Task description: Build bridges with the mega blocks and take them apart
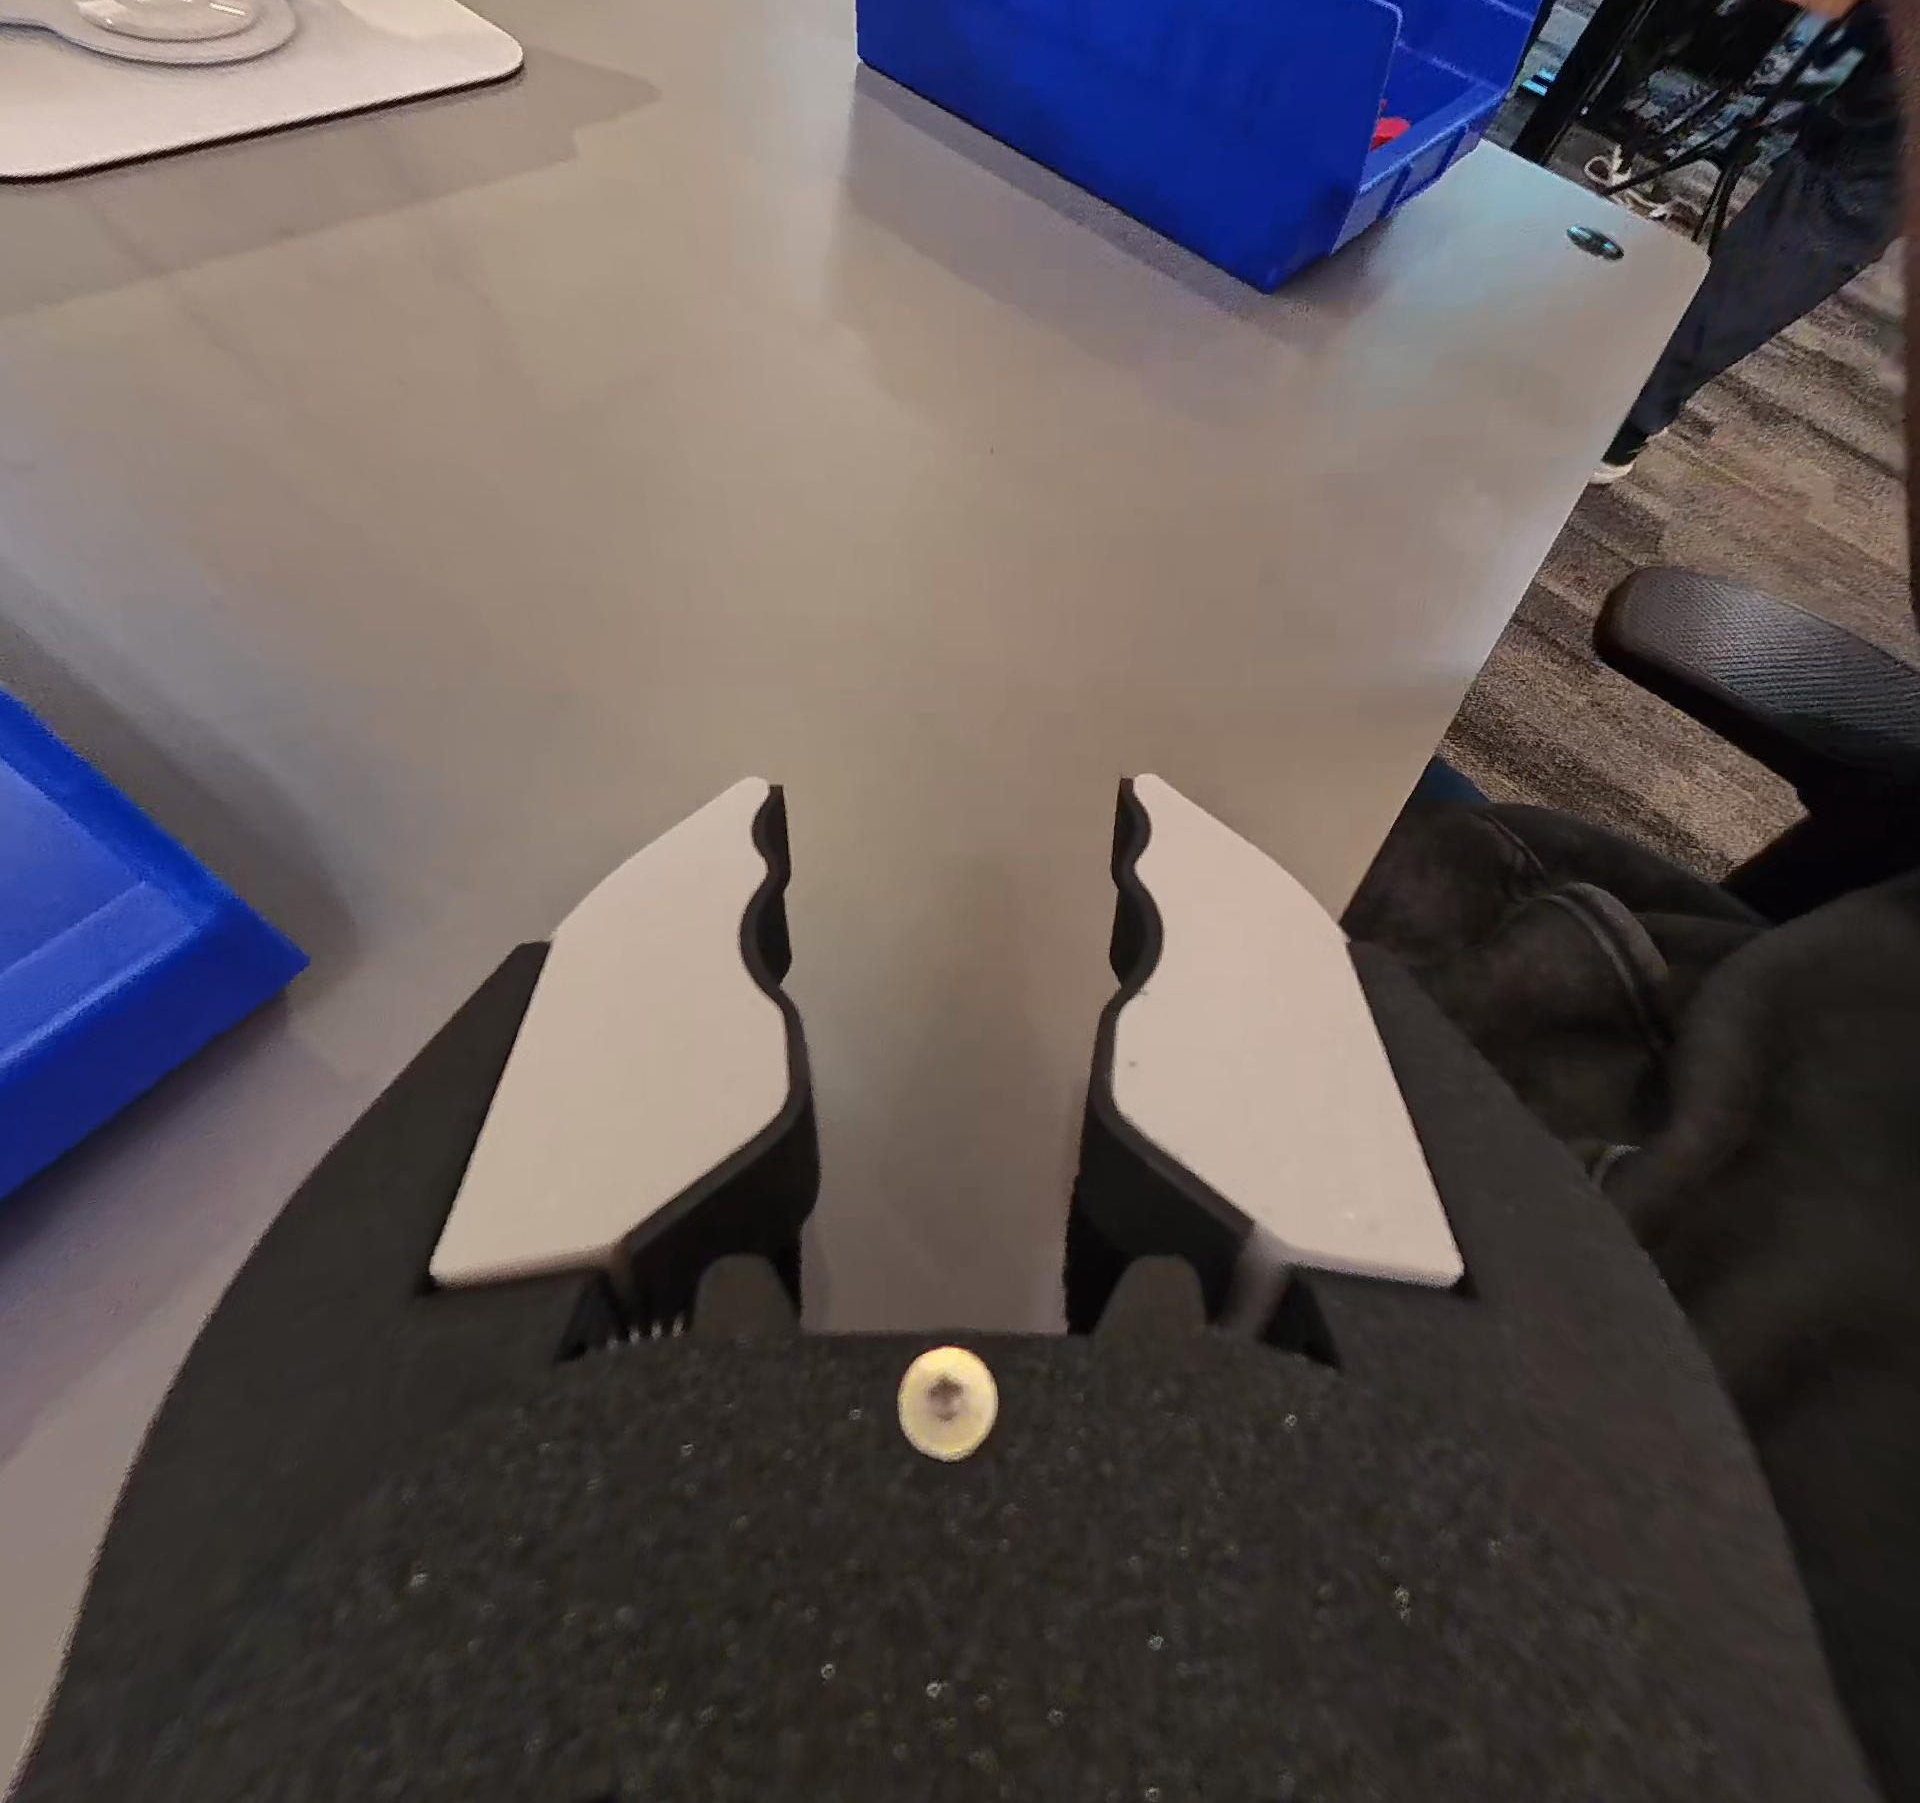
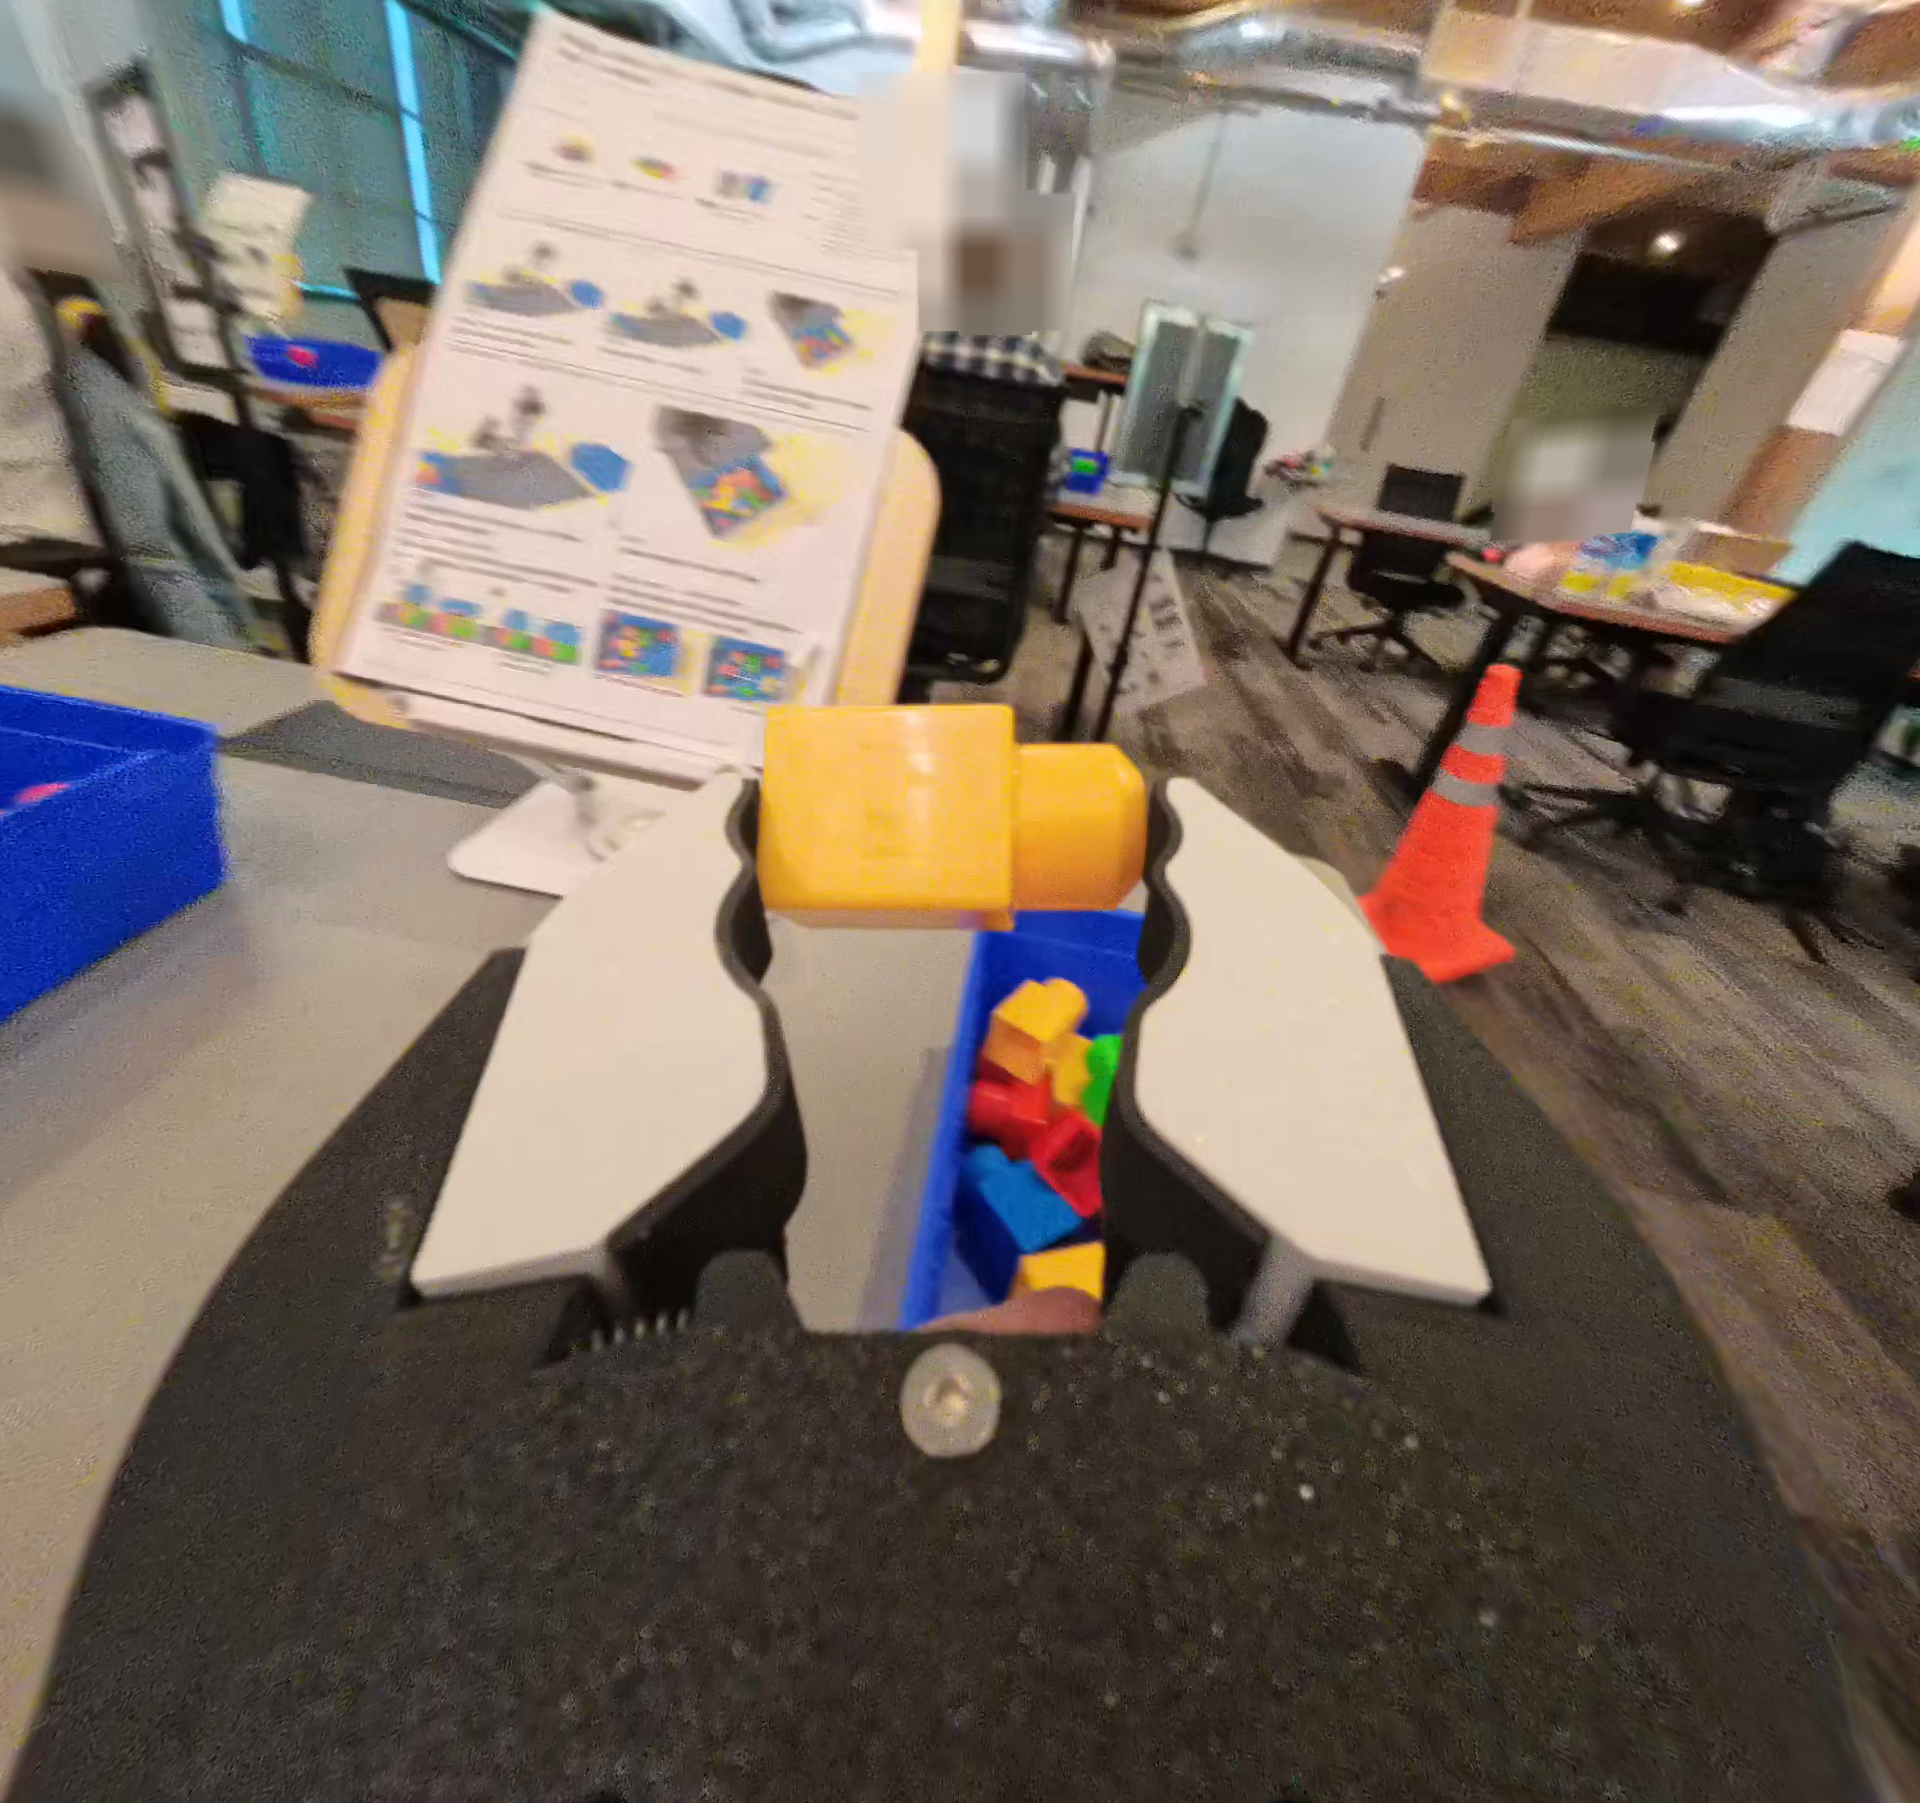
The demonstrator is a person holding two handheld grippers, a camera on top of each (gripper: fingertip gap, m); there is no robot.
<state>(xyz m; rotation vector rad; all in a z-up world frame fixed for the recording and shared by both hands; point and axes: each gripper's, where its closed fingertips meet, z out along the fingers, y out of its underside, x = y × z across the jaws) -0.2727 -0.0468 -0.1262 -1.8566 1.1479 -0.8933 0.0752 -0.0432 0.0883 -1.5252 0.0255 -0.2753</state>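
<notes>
Right gripper (image 2: 951,839) pinches the yellow block (image 2: 894,813) sideways, stud pointing right, above the blue bin (image 2: 940,1182) at the table's edge, while the left gripper (image 1: 951,818) hangs spread, empty.

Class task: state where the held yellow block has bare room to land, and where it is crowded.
Free: the grey table between the far blue bin, the near blue bin corner and the white stand base. Crowded: the bin of blocks beneath the right tool holding the yellow block.
</notes>
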